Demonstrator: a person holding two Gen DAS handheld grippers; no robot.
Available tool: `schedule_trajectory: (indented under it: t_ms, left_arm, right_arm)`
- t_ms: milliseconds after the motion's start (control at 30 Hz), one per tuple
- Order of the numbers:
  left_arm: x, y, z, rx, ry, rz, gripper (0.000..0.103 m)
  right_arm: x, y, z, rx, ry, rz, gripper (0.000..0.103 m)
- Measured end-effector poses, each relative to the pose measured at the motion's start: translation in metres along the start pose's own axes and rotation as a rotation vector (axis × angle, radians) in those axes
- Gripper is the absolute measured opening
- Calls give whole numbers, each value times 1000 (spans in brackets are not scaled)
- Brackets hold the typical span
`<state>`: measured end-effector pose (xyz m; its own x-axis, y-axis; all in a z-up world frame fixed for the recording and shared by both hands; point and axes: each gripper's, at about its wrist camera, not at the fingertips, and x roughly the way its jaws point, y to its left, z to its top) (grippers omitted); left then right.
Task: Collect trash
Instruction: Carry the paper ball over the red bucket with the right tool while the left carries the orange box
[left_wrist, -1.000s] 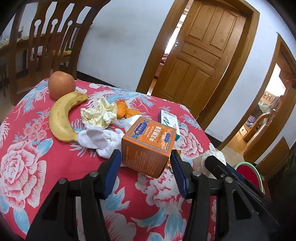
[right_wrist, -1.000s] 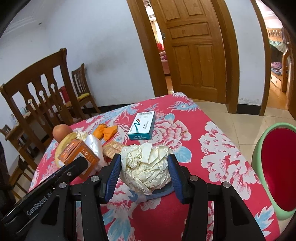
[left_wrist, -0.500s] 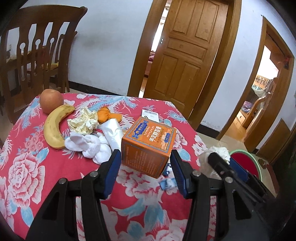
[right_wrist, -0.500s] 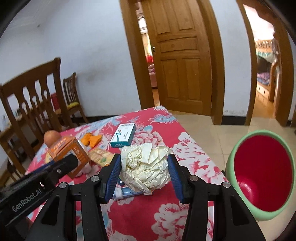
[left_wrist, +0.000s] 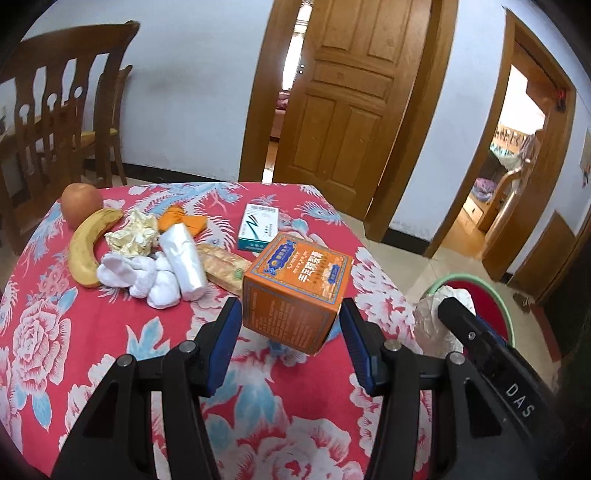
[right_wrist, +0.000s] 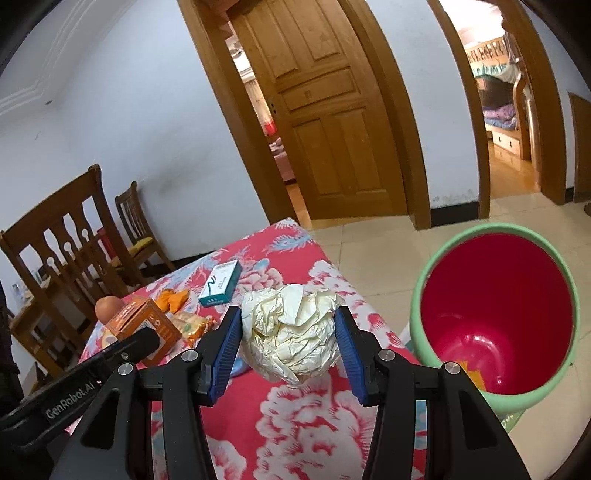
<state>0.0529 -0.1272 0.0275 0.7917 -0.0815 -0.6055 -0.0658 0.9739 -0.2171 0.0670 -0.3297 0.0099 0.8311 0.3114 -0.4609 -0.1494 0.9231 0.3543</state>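
Note:
My left gripper (left_wrist: 291, 332) is shut on an orange cardboard box (left_wrist: 295, 291), lifted above the flowered tablecloth (left_wrist: 110, 350). A crumpled ball of pale yellow paper (right_wrist: 290, 334) sits clamped in my right gripper (right_wrist: 288, 338), near the table's right edge. The green bin with a red inside (right_wrist: 495, 325) stands on the floor to the right; a scrap lies at its bottom. In the left wrist view the right gripper (left_wrist: 443, 314) with its paper ball shows in front of the bin (left_wrist: 502, 310). The orange box (right_wrist: 142, 323) and part of the left gripper also show in the right wrist view.
On the table lie an apple (left_wrist: 81, 199), a banana (left_wrist: 85, 251), crumpled paper (left_wrist: 133, 236), white tissue (left_wrist: 144, 277), a white plastic roll (left_wrist: 184, 262), an orange peel (left_wrist: 181, 221), a snack wrapper (left_wrist: 225, 269) and a teal-white box (left_wrist: 258, 229). Wooden chairs (left_wrist: 62, 110) stand behind.
Both grippers have moved right and slightly up with their loads. The bin now fills much more of the right wrist view. The table's items have slid left and farther away.

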Motion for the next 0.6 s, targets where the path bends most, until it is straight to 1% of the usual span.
schedule_trajectory:
  t_ms: [167,267,333,433,533,600]
  left_arm:
    - [-3,-18,4,42,-8,-9,55]
    - [-3,-28,1,61,-20,-16,55]
    - [-1,-35,1,80,-13,-26,55]
    - [-2,-44,-2,95,-20,-43,55]
    - [-1,-52,-4,103,-16,-55,55]
    - [1,-60,-5,125,-13,-61,55]
  right_arm:
    - [-8,-9,0,15,19,0,52]
    - [-16,-14,0,12,-2,-20,52]
    - [-22,-23,1,33,-23,-31,52]
    - [-25,-35,5,67,-26,-32,52]
    - [-27,-42,8,61,-31,-50,52]
    - [-27,-46,8,66,-33,-57,52]
